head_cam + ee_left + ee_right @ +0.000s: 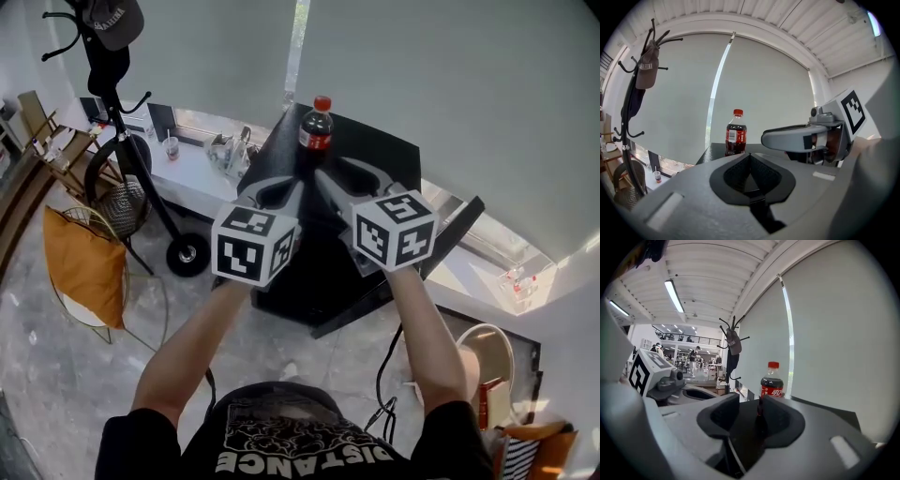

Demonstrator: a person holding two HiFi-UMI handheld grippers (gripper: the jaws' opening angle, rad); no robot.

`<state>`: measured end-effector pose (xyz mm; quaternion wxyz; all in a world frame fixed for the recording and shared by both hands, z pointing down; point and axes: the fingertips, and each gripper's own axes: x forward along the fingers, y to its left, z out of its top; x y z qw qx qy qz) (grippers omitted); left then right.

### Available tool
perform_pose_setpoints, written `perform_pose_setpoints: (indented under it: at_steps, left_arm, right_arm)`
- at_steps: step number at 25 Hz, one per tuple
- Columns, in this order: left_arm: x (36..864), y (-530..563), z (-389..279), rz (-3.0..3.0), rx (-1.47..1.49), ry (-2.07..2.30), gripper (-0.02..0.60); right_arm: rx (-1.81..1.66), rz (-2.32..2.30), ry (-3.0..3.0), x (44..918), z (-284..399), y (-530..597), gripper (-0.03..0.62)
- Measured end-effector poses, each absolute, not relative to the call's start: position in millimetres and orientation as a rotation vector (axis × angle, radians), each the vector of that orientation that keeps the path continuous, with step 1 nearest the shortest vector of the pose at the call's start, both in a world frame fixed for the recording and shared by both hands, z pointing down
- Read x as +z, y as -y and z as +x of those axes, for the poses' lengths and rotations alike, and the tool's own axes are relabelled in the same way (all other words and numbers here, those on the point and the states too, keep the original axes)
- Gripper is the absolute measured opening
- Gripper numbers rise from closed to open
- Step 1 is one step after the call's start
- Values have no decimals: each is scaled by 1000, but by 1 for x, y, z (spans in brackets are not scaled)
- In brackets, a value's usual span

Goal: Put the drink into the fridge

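At twelve o'clock on the glossy black top point(375, 155), we risk toppling the red-capped plastic cola bottle point(316, 127): left gripper point(750, 155) pressed together, right gripper point(760, 403) barely parted, too narrow.

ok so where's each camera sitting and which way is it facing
Head view: on the person's head, looking steeply down at the bottle on the black top; both forearms, the left gripper and the right gripper show.
Left gripper view: on the left gripper, looking forward along its shut jaws at the bottle; the right gripper shows at right.
Right gripper view: on the right gripper, looking forward along its open jaws at the bottle; the left gripper shows at left.
Shared: all three see the bottle and the coat rack.
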<state>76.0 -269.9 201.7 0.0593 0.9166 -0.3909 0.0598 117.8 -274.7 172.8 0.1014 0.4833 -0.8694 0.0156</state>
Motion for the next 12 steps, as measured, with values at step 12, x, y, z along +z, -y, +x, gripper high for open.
perform_pose_setpoints:
  at_steps: [12]
  left_arm:
    - [193, 316, 88, 2728, 170, 1279, 5]
  right_arm:
    - [156, 1289, 2613, 180, 131, 340, 246]
